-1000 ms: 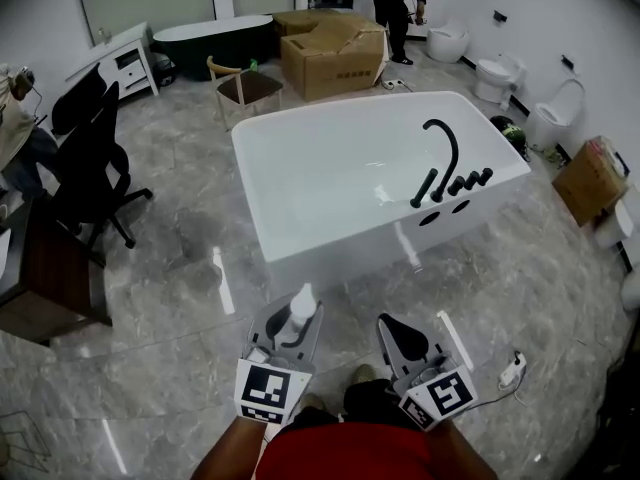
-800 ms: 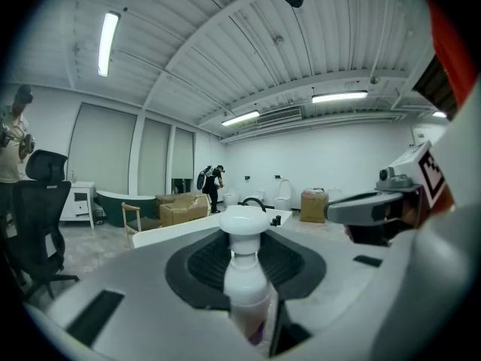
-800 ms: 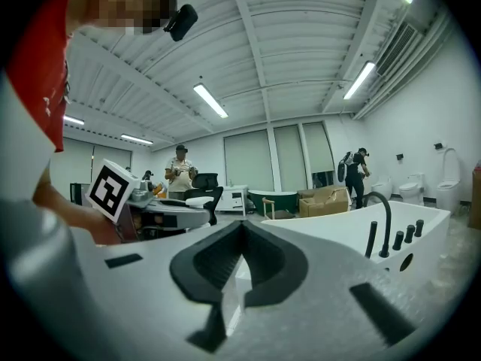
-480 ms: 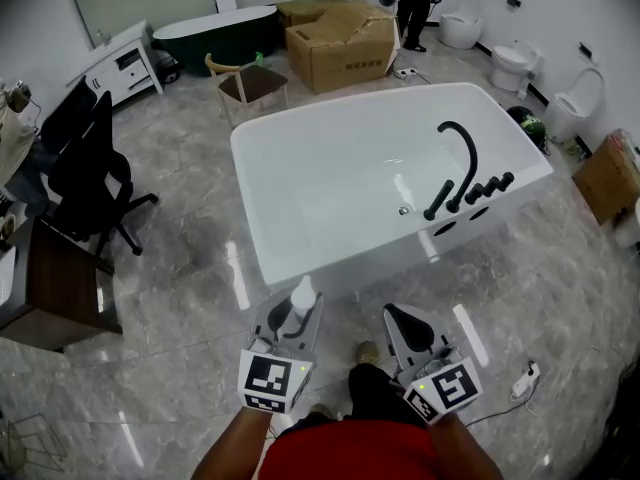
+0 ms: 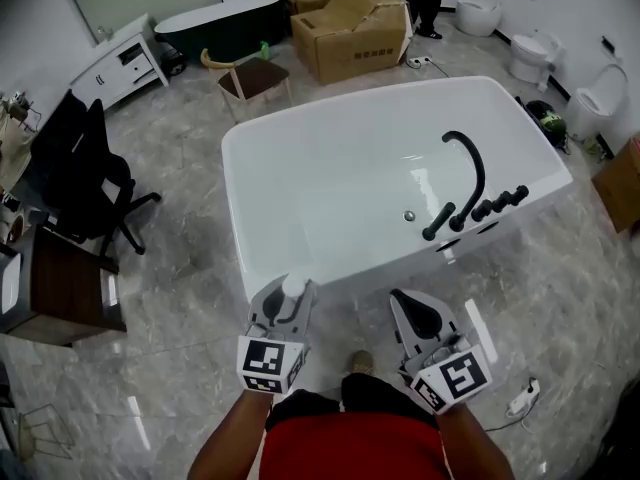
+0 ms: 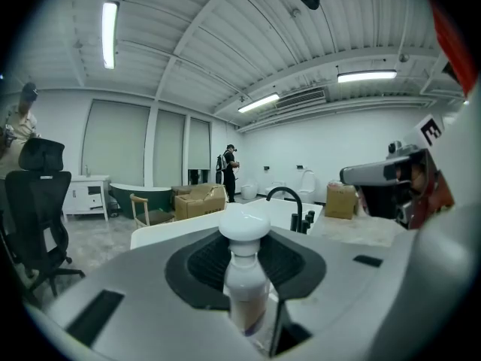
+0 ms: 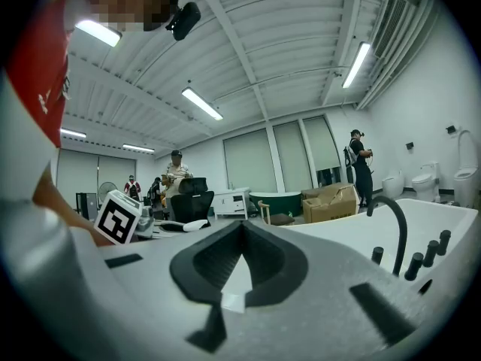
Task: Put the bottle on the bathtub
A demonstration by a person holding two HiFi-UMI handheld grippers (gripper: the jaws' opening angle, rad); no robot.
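White capped bottle: upright, clamped by its body in jaws of left gripper, just short of bathtub near wall. Right gripper: jaws together, empty. Black faucet on tub rim.

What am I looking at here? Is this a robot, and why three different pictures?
No robot: a person holds a tool in each hand. The downward picture comes from a camera on the person's head; the other two come from cameras riding on each tool. The left hand-held gripper is clamped on a white bottle; the right hand-held gripper is shut and empty. Just ahead stands a white bathtub with a black faucet.
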